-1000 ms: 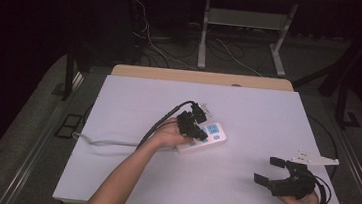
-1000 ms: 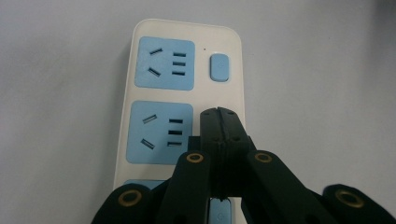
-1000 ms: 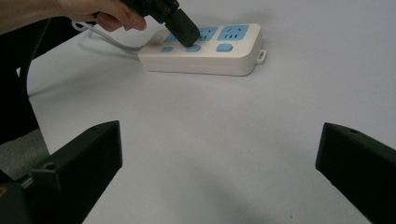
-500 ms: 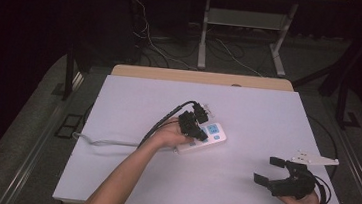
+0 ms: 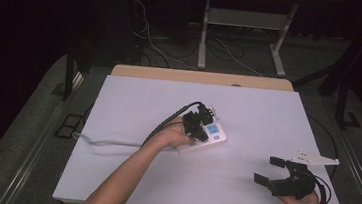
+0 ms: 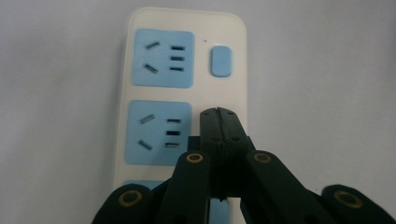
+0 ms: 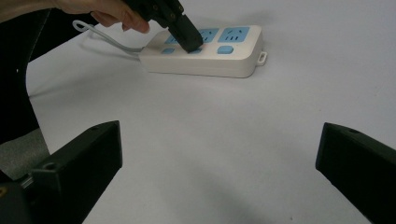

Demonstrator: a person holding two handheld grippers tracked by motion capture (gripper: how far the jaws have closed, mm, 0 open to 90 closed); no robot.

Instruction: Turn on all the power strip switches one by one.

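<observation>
Power strip (image 5: 204, 137) lies flat near the middle of the white surface (image 5: 268, 115), cord (image 5: 109, 143) running off toward the left edge; blue sockets and small blue switches face up. Left gripper (image 6: 217, 112) has its fingers closed tight together with nothing between them, tip down on the strip's switch column, beside the second socket (image 6: 158, 133), short of the far switch (image 6: 221, 60). Looks like a press on a switch with the closed tip. Risks: the tip is narrow and the switch small, so a slightly off-axis push likely slides onto the plain casing or into a socket slot and nothing toggles. The strip is light and unrestrained, so a slanted push could skid or pivot it, with the cord tugging it back. Right gripper (image 5: 277, 171) sits well apart near the surface's right front edge, fingers spread wide and empty, so it offers no bracing. Whether the tip actually bears on a switch I can't tell.
</observation>
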